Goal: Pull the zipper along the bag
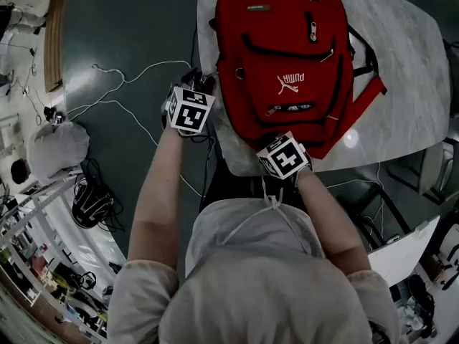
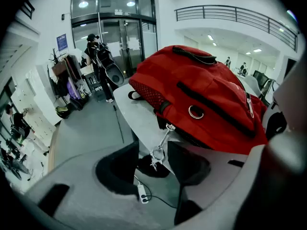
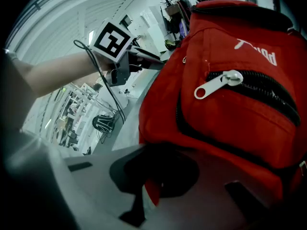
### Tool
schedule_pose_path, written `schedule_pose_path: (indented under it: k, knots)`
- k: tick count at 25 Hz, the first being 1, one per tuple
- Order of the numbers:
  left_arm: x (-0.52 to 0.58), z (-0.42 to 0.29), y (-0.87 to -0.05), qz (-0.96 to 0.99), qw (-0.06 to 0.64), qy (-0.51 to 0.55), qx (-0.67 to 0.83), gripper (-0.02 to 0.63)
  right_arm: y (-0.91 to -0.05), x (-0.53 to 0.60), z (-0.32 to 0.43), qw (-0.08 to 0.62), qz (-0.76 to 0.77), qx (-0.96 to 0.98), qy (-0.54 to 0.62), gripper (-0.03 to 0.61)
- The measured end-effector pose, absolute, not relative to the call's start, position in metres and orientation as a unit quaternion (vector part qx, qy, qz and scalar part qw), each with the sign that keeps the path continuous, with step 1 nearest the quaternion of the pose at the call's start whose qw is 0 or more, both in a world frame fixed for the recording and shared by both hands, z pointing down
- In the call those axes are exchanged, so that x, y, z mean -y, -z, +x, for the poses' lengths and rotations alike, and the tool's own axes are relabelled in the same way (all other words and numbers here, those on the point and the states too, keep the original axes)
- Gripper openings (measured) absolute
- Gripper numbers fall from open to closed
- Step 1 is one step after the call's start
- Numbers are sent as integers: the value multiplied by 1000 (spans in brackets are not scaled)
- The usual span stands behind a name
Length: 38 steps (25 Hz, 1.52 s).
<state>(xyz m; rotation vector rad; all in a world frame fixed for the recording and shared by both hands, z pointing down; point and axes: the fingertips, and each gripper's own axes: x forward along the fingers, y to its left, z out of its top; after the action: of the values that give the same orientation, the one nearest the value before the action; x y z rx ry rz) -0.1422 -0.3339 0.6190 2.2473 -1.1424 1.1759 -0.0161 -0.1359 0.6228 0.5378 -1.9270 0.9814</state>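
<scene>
backpack [image 1: 287, 63]: red, lying flat on the pale table [image 1: 401, 84], front pockets up, white logo upside down
zipper pull [image 2: 162, 143]: silver, ringed, dangling off the backpack's edge

One red backpack [image 1: 287, 56] is lying on one table [image 1: 401, 63]; two grippers, left gripper [image 2: 156, 159] and right gripper [image 3: 153, 176], are sitting at it.

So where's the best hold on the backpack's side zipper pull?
The metal ring at its end, approached from outside the red backpack along the pull: it sticks out clear of the fabric, between the fingers of the open left gripper.
</scene>
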Motion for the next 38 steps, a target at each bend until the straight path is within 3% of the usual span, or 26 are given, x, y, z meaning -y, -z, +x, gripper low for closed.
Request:
schedule_pose_path:
  k: [13,15,17,20,25,31,38]
  knots:
    - [255,-137,-557,811,211,-302,455,175,-609,137,-13,445,300,768,-350,28]
    - [245,-139,-545,813,208,-291,460,152,-595,140,-14,435,311,773,-341,28]
    - [237,-140,-528,814,204,-275,469,80,-578,145,-16,421,322,781,-332,28]
    - [230,-137,-503,819,199,-245,479,50,-550,159,-17,399,339,795,-308,28]
    - [231,-127,-456,832,170,-214,482,20,-492,186,-16,340,391,813,-267,28]
    - [239,-113,-378,856,104,-159,481,20,-394,220,-17,217,464,839,-184,28]
    - [238,-92,-295,874,35,-79,477,20,-309,230,-8,143,496,854,-71,28]
